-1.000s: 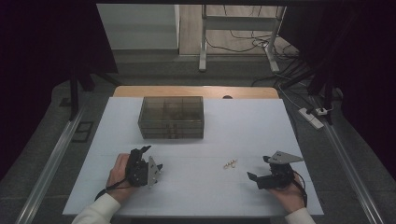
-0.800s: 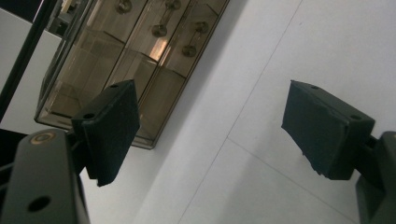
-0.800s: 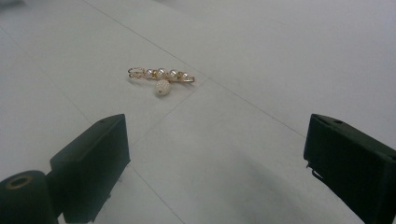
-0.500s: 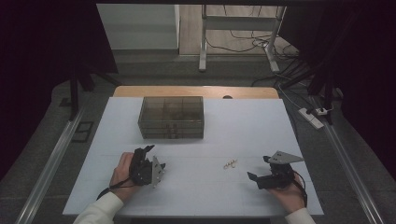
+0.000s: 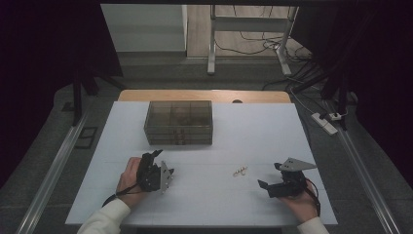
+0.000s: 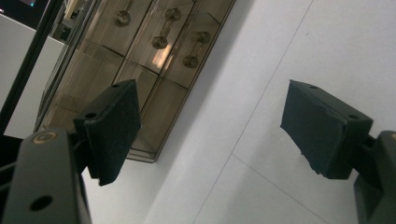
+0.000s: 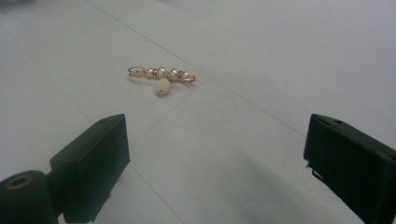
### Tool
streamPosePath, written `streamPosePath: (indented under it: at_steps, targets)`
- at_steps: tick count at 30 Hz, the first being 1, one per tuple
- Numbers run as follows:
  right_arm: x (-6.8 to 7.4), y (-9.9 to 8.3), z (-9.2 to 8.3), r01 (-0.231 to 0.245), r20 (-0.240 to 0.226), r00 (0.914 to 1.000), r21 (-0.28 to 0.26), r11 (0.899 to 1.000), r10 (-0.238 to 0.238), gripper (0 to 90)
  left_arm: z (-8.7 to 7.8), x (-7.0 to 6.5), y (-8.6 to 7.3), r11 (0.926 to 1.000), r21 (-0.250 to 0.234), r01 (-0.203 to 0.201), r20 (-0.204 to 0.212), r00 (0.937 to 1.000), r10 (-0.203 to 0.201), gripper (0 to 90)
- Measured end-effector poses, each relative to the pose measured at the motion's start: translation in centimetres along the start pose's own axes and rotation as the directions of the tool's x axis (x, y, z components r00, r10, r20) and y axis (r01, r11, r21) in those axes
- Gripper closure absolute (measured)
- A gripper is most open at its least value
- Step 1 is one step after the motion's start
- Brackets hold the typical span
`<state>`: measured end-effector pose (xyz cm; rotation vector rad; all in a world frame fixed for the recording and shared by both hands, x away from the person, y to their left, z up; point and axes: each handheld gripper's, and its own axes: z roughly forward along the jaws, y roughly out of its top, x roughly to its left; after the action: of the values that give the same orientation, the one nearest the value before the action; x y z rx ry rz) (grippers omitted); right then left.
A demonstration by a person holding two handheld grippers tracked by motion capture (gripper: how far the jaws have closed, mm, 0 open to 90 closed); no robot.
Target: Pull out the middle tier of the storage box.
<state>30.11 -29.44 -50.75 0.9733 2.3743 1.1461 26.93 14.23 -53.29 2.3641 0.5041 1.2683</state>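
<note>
A small gold pin set with pearl beads and one round white bead (image 7: 162,78) lies flat on the white table (image 5: 234,131), in front of and to the right of the smoky translucent plastic drawer box with metal knobs (image 5: 178,122). The right gripper (image 5: 273,181) sits farther from that box than the pin, near it but apart, its jaws spread wide and empty. The left gripper (image 5: 159,167) rests just in front of the box, jaws also wide apart, holding nothing.
</note>
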Motion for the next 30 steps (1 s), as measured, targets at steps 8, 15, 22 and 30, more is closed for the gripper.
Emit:
streamPosePath:
  at_steps: [8,15,22,30]
  targets:
    - [0.0,0.0,0.0,0.005,-0.002,1.0000,0.006,1.000,-0.005,6.8,0.5,0.1,0.3,1.0000,-0.003,-0.002,-0.005,1.0000,0.002,19.6]
    - [0.0,0.0,0.0,0.004,0.000,1.0000,0.006,1.000,-0.004,6.7,0.7,0.2,0.4,1.0000,-0.001,-0.004,-0.008,1.0000,0.004,19.7]
    - [0.0,0.0,0.0,0.003,0.000,1.0000,0.007,1.000,-0.003,6.8,0.9,0.4,0.6,1.0000,-0.001,-0.002,-0.010,1.0000,0.002,19.8]
    - [0.0,0.0,0.0,0.001,0.002,1.0000,0.003,1.000,-0.001,6.7,1.1,0.5,0.8,1.0000,-0.004,-0.002,-0.012,0.9999,0.002,19.9]
